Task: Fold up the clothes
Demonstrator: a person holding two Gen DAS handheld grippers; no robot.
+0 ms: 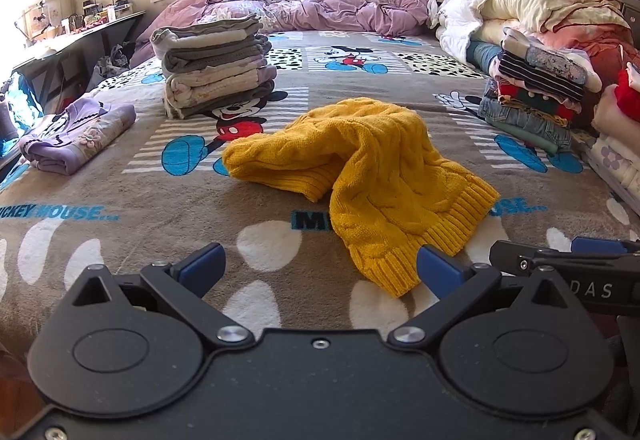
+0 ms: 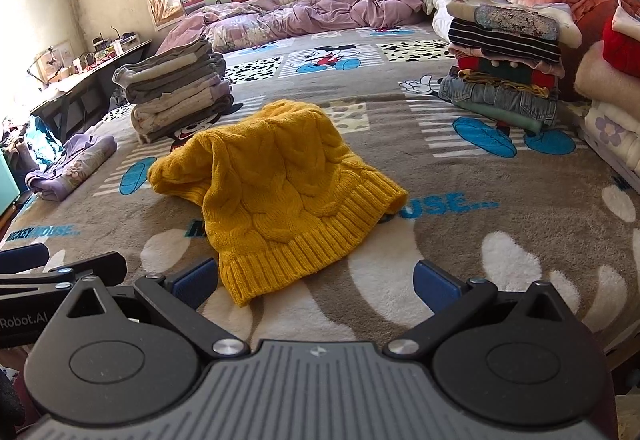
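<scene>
bed blanket (image 1: 120, 200): yellow sweater (image 1: 372, 176) crumpled; left claw (image 1: 320, 272) & right claw (image 2: 316, 280) spread, empty.

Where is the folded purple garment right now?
The folded purple garment lies alone at the left edge of the bed blanket, in both views, left of the grey-and-cream folded stack and well clear of the yellow sweater.

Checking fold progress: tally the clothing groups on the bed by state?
Unfolded: 1, the yellow sweater
Single folded garment: 1, the lilac top
Folded stacks: 2, the grey stack and the mixed stack
Total: 4
</scene>
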